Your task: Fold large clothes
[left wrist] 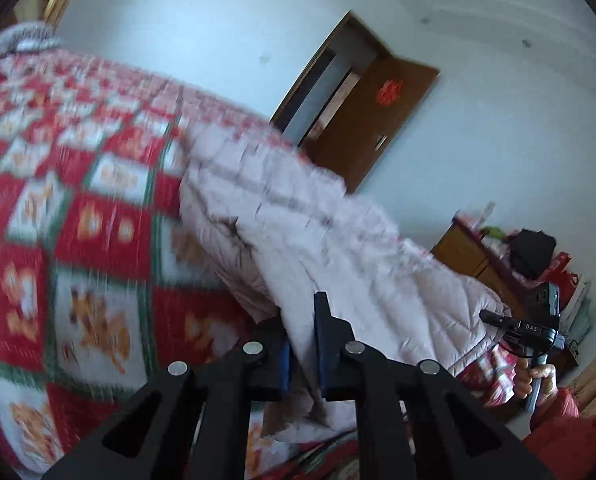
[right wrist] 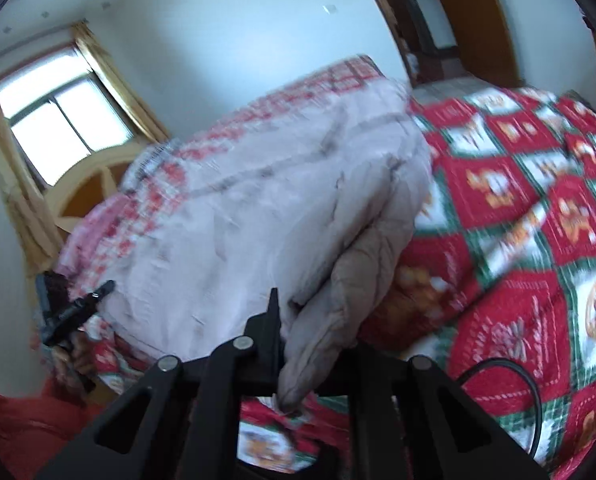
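Both claws, the left gripper (left wrist: 302,344) and right gripper (right wrist: 313,332), pinch the hem of a puffy quilted coat (left wrist: 298,216), likely light, soft, slippery, over the patchwork bedspread (left wrist: 78,200).

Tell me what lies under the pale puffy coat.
The pale puffy coat lies on the red patchwork blanket, which shows all around it. Anything directly beneath the coat is covered.

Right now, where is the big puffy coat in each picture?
Left wrist view: the puffy coat runs from the middle down to the left gripper, which is clamped on its edge.
Right wrist view: it fills the middle, pinched in the right gripper.
Shared landmark: the red patchwork quilt.
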Motion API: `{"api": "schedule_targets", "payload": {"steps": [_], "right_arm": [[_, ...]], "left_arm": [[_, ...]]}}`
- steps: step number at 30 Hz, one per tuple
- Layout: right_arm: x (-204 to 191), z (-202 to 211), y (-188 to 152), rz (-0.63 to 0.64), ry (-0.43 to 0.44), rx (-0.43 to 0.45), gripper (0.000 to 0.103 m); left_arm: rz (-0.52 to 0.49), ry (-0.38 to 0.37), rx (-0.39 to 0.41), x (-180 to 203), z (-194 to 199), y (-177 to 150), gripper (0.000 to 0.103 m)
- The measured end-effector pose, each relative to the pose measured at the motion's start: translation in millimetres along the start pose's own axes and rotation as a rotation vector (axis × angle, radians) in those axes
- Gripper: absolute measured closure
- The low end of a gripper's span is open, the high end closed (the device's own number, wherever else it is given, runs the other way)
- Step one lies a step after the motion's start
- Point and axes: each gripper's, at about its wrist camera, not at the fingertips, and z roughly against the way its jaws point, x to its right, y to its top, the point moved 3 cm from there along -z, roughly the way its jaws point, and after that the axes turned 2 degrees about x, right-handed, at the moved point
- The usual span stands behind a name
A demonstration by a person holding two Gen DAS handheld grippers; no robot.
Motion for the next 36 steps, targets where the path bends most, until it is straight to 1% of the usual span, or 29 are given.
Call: {"api": "schedule_targets", "payload": {"steps": [3, 6, 7, 9, 10, 12, 16, 19, 21, 24, 26, 29, 32, 33, 36], "right_arm": [[-18, 15, 16, 0.007, 0.053, 0.059, 0.089], [-26, 25, 24, -0.018, 0.093, 0.083, 0.09], [-27, 29, 25, -0.028, 0.104, 0.085, 0.09], [-29, 42, 23, -0.039, 0.129, 0.088, 0.09], [-30, 48, 21, -0.039, 0.134, 0.09, 0.09], [-31, 61, 16, -0.041, 0.138, 0.101, 0.09], [-26, 80, 11, -0.074, 0.145, 0.13, 0.09], [-21, 80, 15, -0.101, 0.155, 0.142, 0.09], [-17, 76, 24, -0.127, 0.169, 0.149, 0.09], [-11, 74, 45, -0.146, 0.187, 0.178, 0.09], [-8, 71, 66, -0.17, 0.21, 0.204, 0.09], [-5, 63, 96, -0.188, 0.213, 0.237, 0.09], [2, 42, 137, -0.22, 0.214, 0.261, 0.09], [3, 34, 150, -0.229, 0.213, 0.263, 0.09], [12, 3, 190, -0.24, 0.185, 0.271, 0.09]], "left_arm": [[-0.022, -0.035, 0.06, 19, 15, 25, 0.094], [-0.025, -0.071, 0.083, 34, 27, 40, 0.094], [-0.028, -0.086, 0.087, 38, 31, 42, 0.094], [-0.067, -0.112, 0.103, 51, 45, 42, 0.094], [-0.098, -0.123, 0.113, 59, 53, 42, 0.094], [-0.127, -0.141, 0.135, 69, 65, 41, 0.094], [-0.112, -0.17, 0.152, 76, 71, 44, 0.094], [-0.07, -0.14, 0.142, 70, 65, 46, 0.094], [-0.027, -0.108, 0.136, 61, 61, 54, 0.094], [0.01, -0.058, 0.127, 51, 52, 78, 0.094], [0.032, -0.035, 0.122, 47, 46, 94, 0.094], [0.062, -0.003, 0.107, 43, 30, 121, 0.094], [0.064, 0.065, 0.103, 37, 7, 147, 0.094], [0.081, 0.087, 0.098, 32, -3, 157, 0.094], [0.139, 0.122, 0.087, 14, -32, 181, 0.094]]}}
